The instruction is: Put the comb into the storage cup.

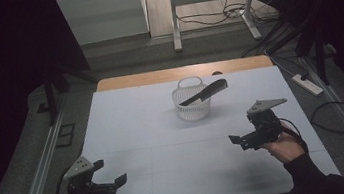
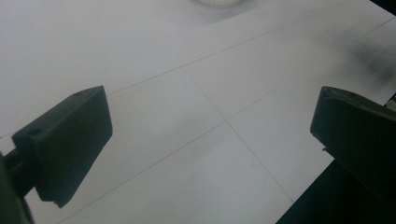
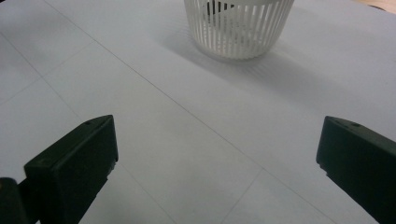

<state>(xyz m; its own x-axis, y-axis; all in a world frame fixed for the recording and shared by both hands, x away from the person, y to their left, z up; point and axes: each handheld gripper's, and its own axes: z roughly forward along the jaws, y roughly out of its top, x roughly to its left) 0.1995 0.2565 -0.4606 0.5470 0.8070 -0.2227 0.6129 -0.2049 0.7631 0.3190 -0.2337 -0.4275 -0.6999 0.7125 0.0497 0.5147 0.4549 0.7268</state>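
Note:
A white slatted basket [image 1: 192, 105] with a handle stands on the white table top [image 1: 133, 127], towards the back centre. A black comb [image 1: 205, 92] lies slanted in it, its upper end sticking out over the right rim. My left gripper [image 1: 110, 172] hovers near the front left corner, open and holding nothing. My right gripper [image 1: 242, 138] is at the front right, also open, a little short of the basket. In the right gripper view the basket [image 3: 238, 28] is ahead between the wide-apart jaws [image 3: 217, 128]. The left gripper view shows bare table between the spread jaws [image 2: 212, 100].
A wooden edge [image 1: 182, 72] borders the back of the table. On the floor to the right lie a power strip [image 1: 307, 84] and a looped cable [image 1: 339, 120]. A metal frame [image 1: 175, 21] stands behind. Rails run along both sides.

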